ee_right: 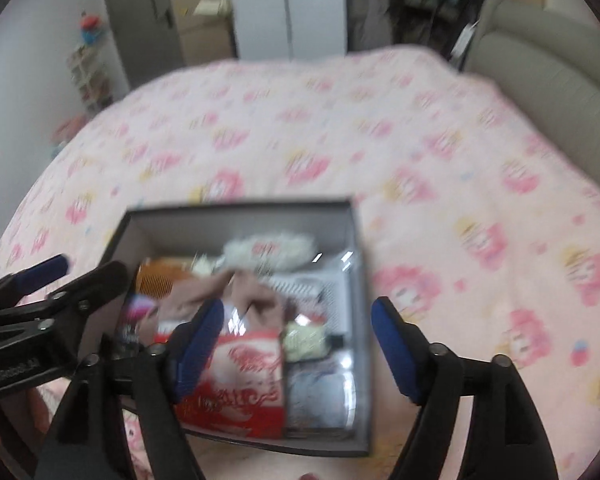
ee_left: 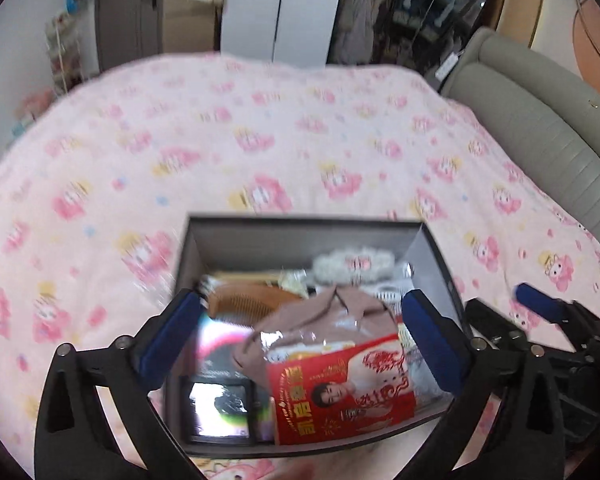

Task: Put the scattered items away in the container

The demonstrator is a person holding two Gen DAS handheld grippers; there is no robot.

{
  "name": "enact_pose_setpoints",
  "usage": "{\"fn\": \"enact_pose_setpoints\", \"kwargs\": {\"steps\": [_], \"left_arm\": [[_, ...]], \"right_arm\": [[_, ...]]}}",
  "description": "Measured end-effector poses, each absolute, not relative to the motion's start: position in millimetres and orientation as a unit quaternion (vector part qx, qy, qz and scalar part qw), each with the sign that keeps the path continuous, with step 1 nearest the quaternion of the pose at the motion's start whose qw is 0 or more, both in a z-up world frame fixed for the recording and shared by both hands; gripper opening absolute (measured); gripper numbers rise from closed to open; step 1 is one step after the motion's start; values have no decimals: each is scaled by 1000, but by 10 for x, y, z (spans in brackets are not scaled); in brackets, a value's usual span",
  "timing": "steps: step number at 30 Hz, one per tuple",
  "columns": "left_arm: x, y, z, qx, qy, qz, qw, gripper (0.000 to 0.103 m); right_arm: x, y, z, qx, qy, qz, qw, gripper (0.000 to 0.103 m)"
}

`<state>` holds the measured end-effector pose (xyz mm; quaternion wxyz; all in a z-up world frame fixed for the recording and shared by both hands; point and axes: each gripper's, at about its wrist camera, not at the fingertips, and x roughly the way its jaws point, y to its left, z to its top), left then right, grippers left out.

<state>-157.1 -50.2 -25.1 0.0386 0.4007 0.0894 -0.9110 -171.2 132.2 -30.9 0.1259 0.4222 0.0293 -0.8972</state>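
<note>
Both claws hang spread wide above the box, and neither has anything between its blue pads. The left claw [ee_left: 302, 340] frames the near half of the grey box [ee_left: 300, 228], empty-handed; the right claw [ee_right: 296, 344] hovers just beside it, straddling the box's right wall, equally empty. With jaws that slack and clear of the contents, the judgement is that nothing is being carried at this instant.

Inside the box, the load sits heaped: a red packet [ee_left: 340, 396] lies on top at the near end, tilted, printed with white Chinese characters and a portrait, though the characters are too blurred to read. A beige garment in clear wrap [ee_left: 324, 320] rests against it, a wooden comb [ee_left: 240, 304] pokes out toward the left wall, and a fluffy white item [ee_left: 356, 264] sits at the far end.

The box stands near the foot edge of the bed [ee_left: 260, 140], on a pink cartoon-print cover. No loose items show on the cover, so the tidying looks close to finished. In the right wrist view, the left claw's body bears white lettering, too smeared to read.
</note>
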Motion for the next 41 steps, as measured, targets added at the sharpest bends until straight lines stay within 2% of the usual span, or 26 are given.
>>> {"fn": "enact_pose_setpoints", "kwargs": {"steps": [5, 16, 28, 41], "left_arm": [[-1320, -425, 132, 359, 47, -931, 43, 102], [-511, -357, 598, 323, 48, -945, 23, 102], [141, -349, 412, 333, 49, -941, 20, 102], [293, -463, 275, 340, 56, -938, 39, 102]], "right_arm": [[-1571, 1486, 16, 393, -17, -914, 100, 78], [-762, 1640, 474, 354, -24, -931, 85, 78], [-67, 1743, 337, 347, -28, -936, 60, 78], [34, 1623, 157, 366, -13, -928, 75, 78]]}}
